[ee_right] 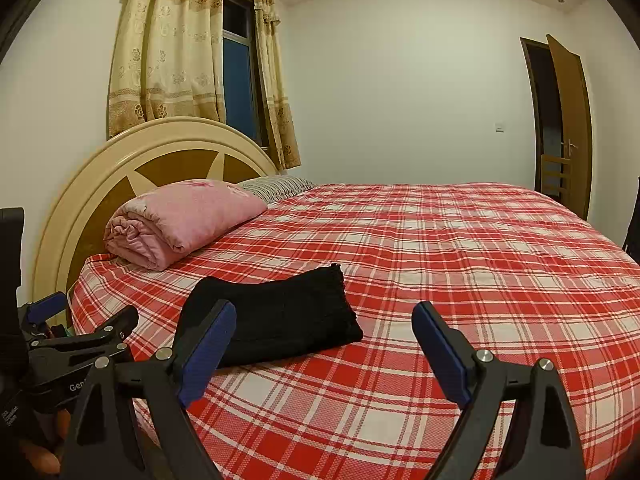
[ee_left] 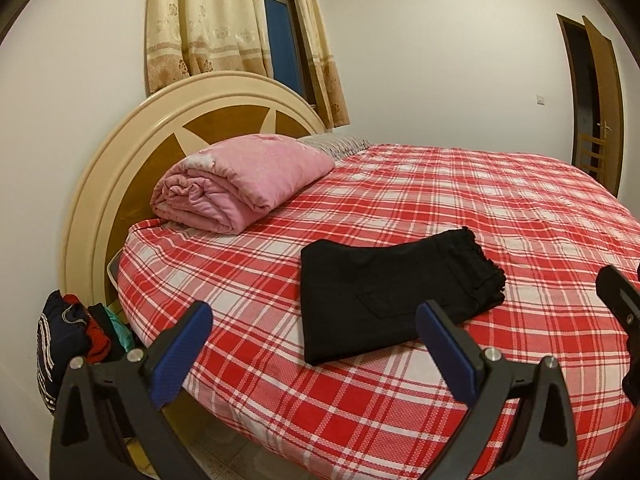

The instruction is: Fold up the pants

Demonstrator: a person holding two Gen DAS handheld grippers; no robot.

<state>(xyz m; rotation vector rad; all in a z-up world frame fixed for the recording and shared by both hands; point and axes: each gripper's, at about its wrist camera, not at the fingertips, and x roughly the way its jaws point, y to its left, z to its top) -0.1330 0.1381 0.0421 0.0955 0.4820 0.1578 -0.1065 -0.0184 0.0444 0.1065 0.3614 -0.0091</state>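
Note:
Black pants (ee_left: pixel 392 292) lie folded into a compact rectangle on the red plaid bed (ee_left: pixel 500 208), near its front edge; they also show in the right wrist view (ee_right: pixel 280 316). My left gripper (ee_left: pixel 314 320) is open and empty, held back from the pants above the bed's front edge. My right gripper (ee_right: pixel 324 320) is open and empty, to the right of the pants and back from them. The left gripper also shows at the left edge of the right wrist view (ee_right: pixel 86 312). A part of the right gripper shows at the right edge of the left wrist view (ee_left: pixel 618 292).
A rolled pink quilt (ee_left: pixel 240 184) lies by the round headboard (ee_left: pixel 132 152), with a striped pillow (ee_left: pixel 336 144) behind it. A pile of clothes (ee_left: pixel 76 332) sits left of the bed. An open door (ee_left: pixel 600 100) stands at the far right.

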